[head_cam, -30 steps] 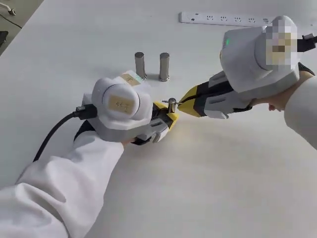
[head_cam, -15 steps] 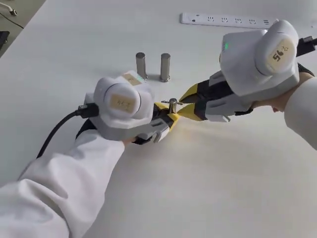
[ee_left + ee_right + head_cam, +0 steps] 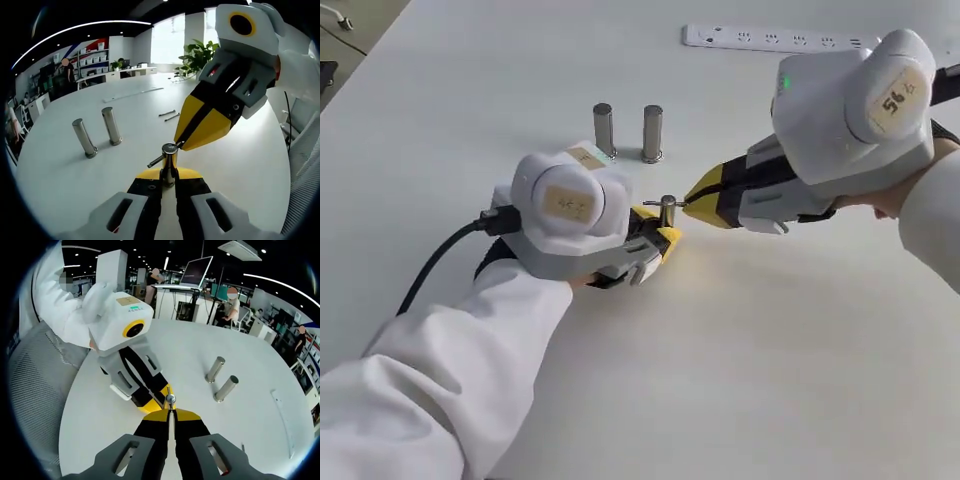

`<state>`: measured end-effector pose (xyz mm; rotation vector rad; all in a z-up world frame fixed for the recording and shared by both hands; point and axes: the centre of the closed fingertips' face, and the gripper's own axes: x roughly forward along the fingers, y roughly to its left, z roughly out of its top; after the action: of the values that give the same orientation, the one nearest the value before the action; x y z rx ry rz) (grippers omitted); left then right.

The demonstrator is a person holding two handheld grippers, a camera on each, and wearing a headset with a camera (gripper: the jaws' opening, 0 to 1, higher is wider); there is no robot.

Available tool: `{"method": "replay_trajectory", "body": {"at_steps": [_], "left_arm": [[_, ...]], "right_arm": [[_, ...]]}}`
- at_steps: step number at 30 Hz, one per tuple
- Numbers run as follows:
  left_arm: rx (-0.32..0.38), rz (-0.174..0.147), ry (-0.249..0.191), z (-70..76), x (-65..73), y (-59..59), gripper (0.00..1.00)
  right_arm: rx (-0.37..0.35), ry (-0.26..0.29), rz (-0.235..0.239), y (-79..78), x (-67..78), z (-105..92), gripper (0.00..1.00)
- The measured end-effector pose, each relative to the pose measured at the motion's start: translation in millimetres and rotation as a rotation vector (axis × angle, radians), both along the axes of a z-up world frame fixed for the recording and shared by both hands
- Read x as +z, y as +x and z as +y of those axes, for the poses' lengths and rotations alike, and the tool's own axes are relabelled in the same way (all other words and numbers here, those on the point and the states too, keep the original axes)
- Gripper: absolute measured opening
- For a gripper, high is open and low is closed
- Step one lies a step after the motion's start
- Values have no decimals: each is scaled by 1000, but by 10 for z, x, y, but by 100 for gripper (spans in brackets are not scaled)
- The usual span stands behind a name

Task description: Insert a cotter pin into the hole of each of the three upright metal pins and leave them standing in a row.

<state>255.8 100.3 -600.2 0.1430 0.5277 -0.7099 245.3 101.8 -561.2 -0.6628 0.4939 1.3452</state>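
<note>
An upright metal pin [image 3: 667, 211] stands on the white table, with my left gripper [image 3: 665, 232] shut on its lower part. In the left gripper view the pin [image 3: 169, 162] rises between the yellow jaws, and a thin cotter pin [image 3: 155, 161] pokes out of its hole to the left. My right gripper [image 3: 687, 204] comes in from the right, its tips at the pin's top and shut on the cotter pin's other end. The right gripper view shows the pin's head [image 3: 170, 399] just beyond my closed tips. Two more metal pins [image 3: 603, 130] [image 3: 652, 133] stand side by side behind.
A white power strip [image 3: 770, 40] lies along the far edge of the table. Two loose cotter pins [image 3: 170, 115] lie on the table beyond the held pin. A black cable [image 3: 435, 262] trails from the left gripper towards the left.
The right gripper has risen and turned slightly while its tips stay at the pin's top. The left gripper holds the pin in the same place.
</note>
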Motion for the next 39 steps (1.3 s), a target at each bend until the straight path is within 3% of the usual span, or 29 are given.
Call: {"method": "replay_trajectory", "body": {"at_steps": [9,11,17,20,23,28,31,39], "left_arm": [[3,2,-2,1,-5,-6,7],[5,-2,1,3,-5,-3,7],[2,-5,5,4,-6,-6,7],[-2,-11,21,-2,-5,-11,7],[-1,-12,25,-2,-6,-10,7],[2,-5,24,2,-13,-12,8],[-5,-6,39,10,-27,-28,9],[-8,-14,32,11,-10,-28,7]], "right_arm": [[29,-15,-18,-12,-4,40,0],[56,-33,-49,-4,-2,44,0],[58,-35,-46,-4,3,61,0],[57,-21,-44,-7,34,86,10],[53,-18,-52,-7,66,90,13],[6,40,-30,-10,176,74,19],[-22,61,-22,-14,236,28,19],[-114,105,-9,-7,330,-156,19]]}}
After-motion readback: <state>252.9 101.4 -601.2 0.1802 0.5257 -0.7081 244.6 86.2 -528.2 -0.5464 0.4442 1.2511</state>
